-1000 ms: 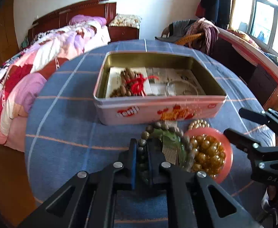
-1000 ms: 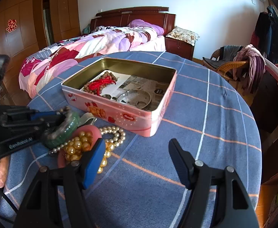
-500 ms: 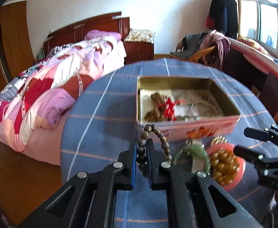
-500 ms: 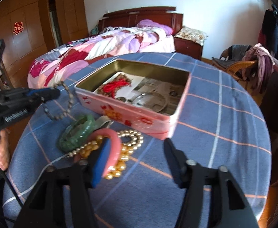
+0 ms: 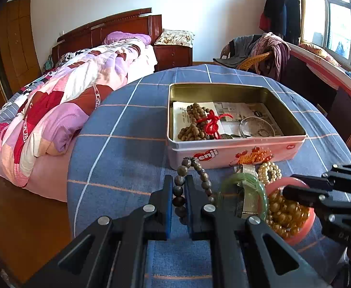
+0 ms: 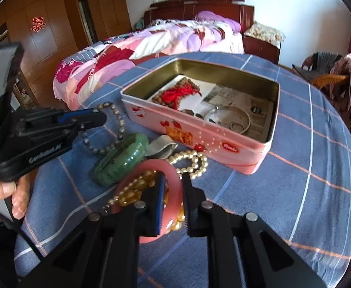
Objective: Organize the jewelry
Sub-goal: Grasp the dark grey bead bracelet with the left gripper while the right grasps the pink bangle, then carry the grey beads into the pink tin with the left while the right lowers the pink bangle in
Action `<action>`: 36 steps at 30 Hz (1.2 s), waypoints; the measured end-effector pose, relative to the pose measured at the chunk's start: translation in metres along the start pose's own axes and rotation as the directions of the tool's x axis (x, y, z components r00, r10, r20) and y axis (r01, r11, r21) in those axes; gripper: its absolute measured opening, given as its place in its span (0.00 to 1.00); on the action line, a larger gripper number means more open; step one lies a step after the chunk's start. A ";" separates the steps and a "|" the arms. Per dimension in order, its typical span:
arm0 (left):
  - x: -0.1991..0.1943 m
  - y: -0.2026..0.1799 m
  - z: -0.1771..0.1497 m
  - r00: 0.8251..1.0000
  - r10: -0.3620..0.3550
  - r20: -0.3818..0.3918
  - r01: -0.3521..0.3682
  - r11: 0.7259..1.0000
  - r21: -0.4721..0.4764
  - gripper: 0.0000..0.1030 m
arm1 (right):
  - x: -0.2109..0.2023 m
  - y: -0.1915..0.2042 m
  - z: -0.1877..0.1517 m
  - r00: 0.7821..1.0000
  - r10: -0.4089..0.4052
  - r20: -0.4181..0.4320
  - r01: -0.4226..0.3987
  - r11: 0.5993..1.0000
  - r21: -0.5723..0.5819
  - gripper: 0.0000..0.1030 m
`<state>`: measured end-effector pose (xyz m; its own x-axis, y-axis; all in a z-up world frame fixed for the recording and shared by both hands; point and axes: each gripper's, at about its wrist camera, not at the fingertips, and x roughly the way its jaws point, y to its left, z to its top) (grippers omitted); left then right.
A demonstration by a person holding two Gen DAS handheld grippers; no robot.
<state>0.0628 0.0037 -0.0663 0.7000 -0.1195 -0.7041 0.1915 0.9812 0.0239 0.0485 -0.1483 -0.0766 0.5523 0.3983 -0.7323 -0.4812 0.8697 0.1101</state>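
Left wrist view shows my left gripper (image 5: 178, 192) clamped on the dark bead bracelet (image 5: 205, 180), which a second ago lay on the table with the pile and now hangs off the cloth, loop dangling in front of the tin (image 5: 235, 148). So that piece is picked and ready to go over the tin's rim.

On the right wrist view the bigger change is my right gripper (image 6: 173, 201): a second ago its jaws stood wide over bare cloth beside the pile, and now they are closing around the rim of the pink bangle (image 6: 151, 168), one finger inside the ring and one outside. The pads look to be on the rim, though I judge the grip only just made. Amber beads (image 6: 137, 189) lie inside the bangle and may drag along if I lift.

The green bangle (image 6: 120, 163), pearl strand (image 6: 192, 163) and a grey strap (image 6: 162, 145) sit on the table (image 6: 307, 168) just beside the tin. Inside the tin are brown beads with red cord (image 6: 178, 93) and a thin metal bangle (image 6: 235, 117). Two pieces in hand, three loose.
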 end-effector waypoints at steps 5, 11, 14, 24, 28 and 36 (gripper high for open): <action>-0.009 0.002 0.005 1.000 -0.007 0.022 0.007 1.000 -0.007 0.08 | -0.021 0.006 0.001 0.997 0.004 0.083 -0.002 1.000 -0.023 0.13; -0.022 -0.001 0.012 0.998 -0.015 0.056 0.015 1.000 -0.006 0.08 | -0.038 0.005 0.009 0.989 -0.002 0.145 0.005 1.000 -0.015 0.13; -0.029 -0.003 0.015 0.997 -0.021 0.072 0.021 1.000 -0.005 0.08 | -0.042 0.001 0.012 0.986 -0.011 0.164 0.011 1.000 -0.003 0.13; -0.037 -0.008 0.019 0.995 -0.013 0.098 0.013 1.000 0.006 0.08 | -0.048 -0.009 0.018 0.979 -0.027 0.203 0.023 0.999 0.025 0.13; -0.035 -0.012 0.020 0.995 -0.007 0.096 0.007 1.000 0.005 0.08 | -0.048 -0.010 0.018 0.978 -0.032 0.204 0.026 0.999 0.031 0.13; -0.033 -0.016 0.021 0.995 -0.005 0.095 0.005 1.000 0.008 0.08 | -0.049 -0.017 0.018 0.977 -0.046 0.209 0.035 0.998 0.053 0.13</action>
<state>0.0507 -0.0110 -0.0283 0.7611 -0.1386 -0.6337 0.2003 0.9794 0.0264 0.0418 -0.1769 -0.0306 0.7038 0.4102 -0.5800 -0.4245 0.8975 0.1196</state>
